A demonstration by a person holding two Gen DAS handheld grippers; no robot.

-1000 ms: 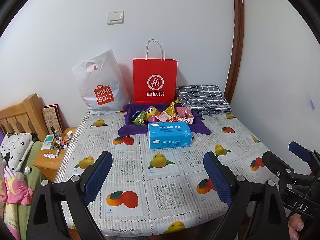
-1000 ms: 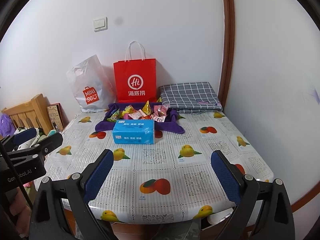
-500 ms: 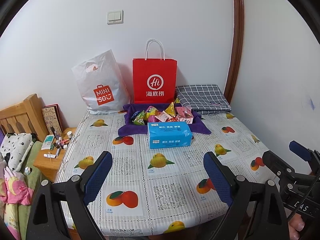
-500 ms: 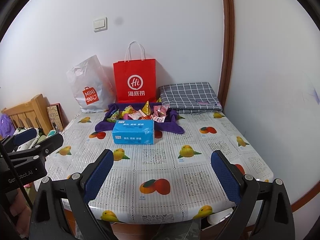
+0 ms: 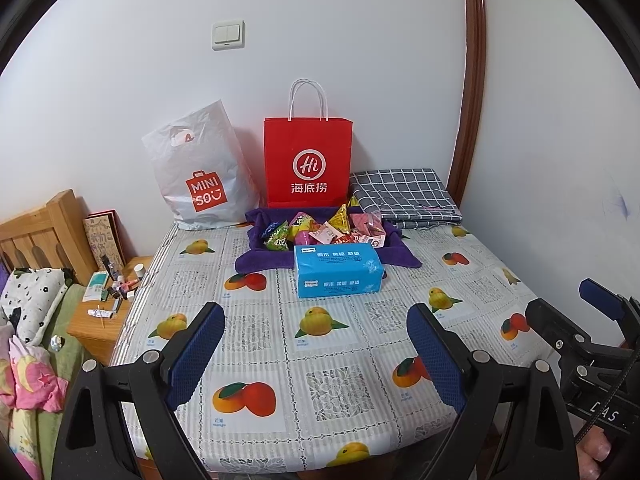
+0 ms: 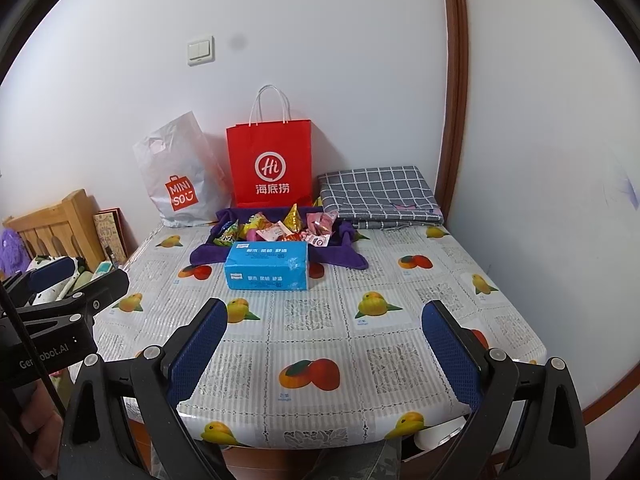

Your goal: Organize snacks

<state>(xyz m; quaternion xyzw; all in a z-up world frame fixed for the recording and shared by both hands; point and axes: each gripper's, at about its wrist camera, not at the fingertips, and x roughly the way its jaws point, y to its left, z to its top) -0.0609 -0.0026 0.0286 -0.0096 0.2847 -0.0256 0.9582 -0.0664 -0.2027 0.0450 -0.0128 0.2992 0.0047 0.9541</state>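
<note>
The snack packets (image 5: 324,229) lie heaped on a purple cloth (image 5: 256,260) far ahead of both grippers, at the back of the worktop (image 5: 340,376), with the blue tissue pack (image 5: 338,270) touching the cloth's near edge and standing between the grippers and the pile. The left gripper (image 5: 316,354) hangs over the near edge of the worktop with its padded fingers wide apart and nothing between them; the right gripper (image 6: 326,354) hangs likewise, spread and empty. A straight reach would likely strike the tissue pack and shove it into the heap. The packets look light, slick and overlapping, so a pinch may slip off or drag a neighbour along. Just beyond the heap a red Haidilao paper bag (image 5: 308,162) and a white Miniso bag (image 5: 200,170) lean at the wall; an overreach could tip them. The grey checked folded cloth (image 5: 404,194) lies beyond and right.
</note>
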